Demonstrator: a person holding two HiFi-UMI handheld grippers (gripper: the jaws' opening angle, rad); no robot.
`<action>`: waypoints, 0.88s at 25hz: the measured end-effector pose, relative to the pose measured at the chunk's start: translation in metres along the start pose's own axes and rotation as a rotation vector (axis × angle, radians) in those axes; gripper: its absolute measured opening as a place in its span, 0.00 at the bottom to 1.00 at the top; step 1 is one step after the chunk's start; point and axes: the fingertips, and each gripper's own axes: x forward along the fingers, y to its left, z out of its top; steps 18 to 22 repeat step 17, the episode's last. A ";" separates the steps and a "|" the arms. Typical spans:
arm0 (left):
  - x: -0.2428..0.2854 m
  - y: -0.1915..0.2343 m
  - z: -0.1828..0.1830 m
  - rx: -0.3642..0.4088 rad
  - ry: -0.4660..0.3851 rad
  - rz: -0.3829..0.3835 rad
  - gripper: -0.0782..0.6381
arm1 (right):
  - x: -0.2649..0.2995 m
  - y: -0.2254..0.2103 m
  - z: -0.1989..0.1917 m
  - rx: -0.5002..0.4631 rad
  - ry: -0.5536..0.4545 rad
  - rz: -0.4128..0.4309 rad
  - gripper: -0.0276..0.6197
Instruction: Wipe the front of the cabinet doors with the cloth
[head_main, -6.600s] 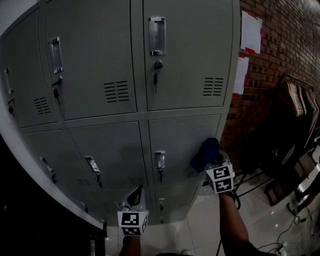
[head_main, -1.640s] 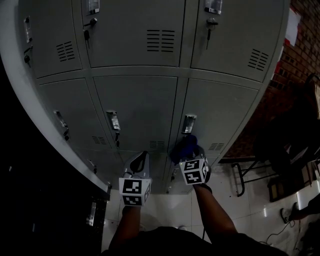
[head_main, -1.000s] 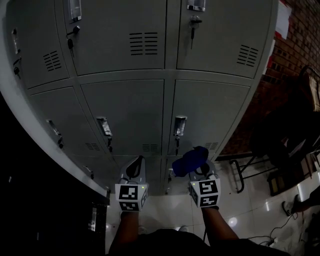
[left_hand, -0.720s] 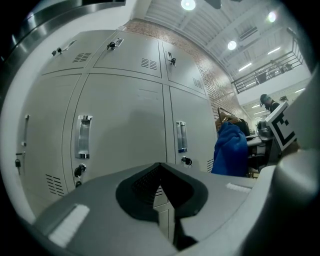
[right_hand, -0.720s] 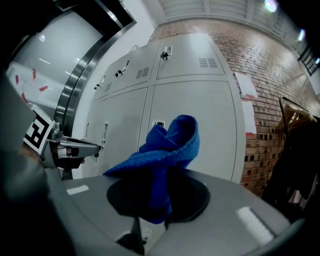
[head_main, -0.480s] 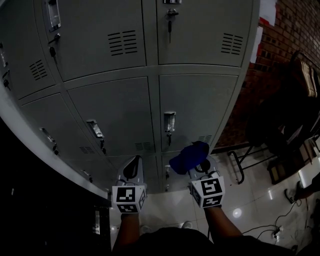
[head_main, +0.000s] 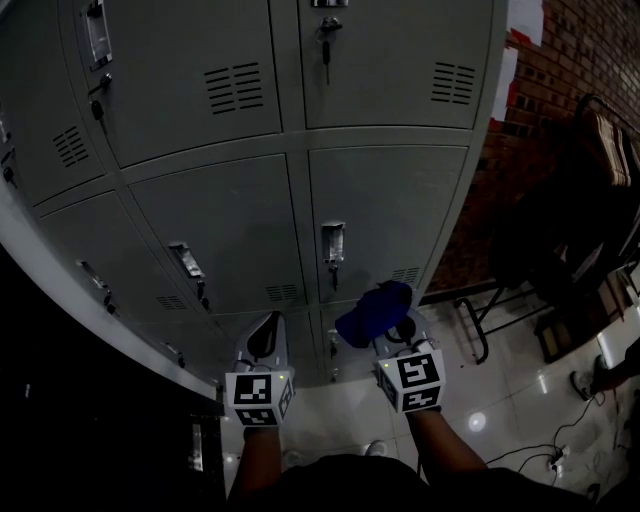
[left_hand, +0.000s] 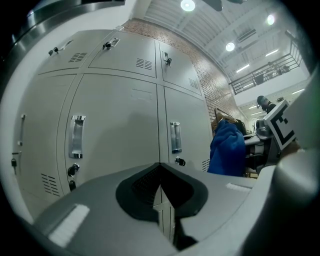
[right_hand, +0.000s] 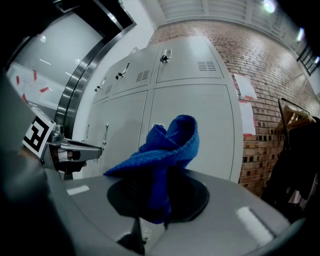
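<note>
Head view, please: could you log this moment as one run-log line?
left gripper: shut, empty | right gripper: shut on cloth | cloth: held before doors, no contact seen

Looking down, I see the grey cabinet doors (head_main: 235, 225) fill my view. My right gripper (head_main: 392, 335) holds the blue cloth (head_main: 372, 312), bunched up close to a lower door, below its handle (head_main: 333, 243). My left gripper (head_main: 266, 338) hovers alongside, jaws together. There's a brick wall (head_main: 570, 60) on the right.

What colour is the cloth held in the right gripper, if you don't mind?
Blue; the cloth shows best in the right gripper view.
</note>
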 end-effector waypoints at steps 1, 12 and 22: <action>0.000 0.000 -0.001 0.000 0.002 -0.001 0.13 | 0.001 0.001 0.000 0.000 0.001 0.002 0.15; -0.002 0.003 -0.001 -0.004 0.000 0.008 0.13 | 0.009 0.004 -0.001 0.006 0.001 0.014 0.15; -0.001 0.004 0.001 -0.005 -0.007 0.012 0.13 | 0.013 0.006 0.000 0.005 -0.006 0.020 0.15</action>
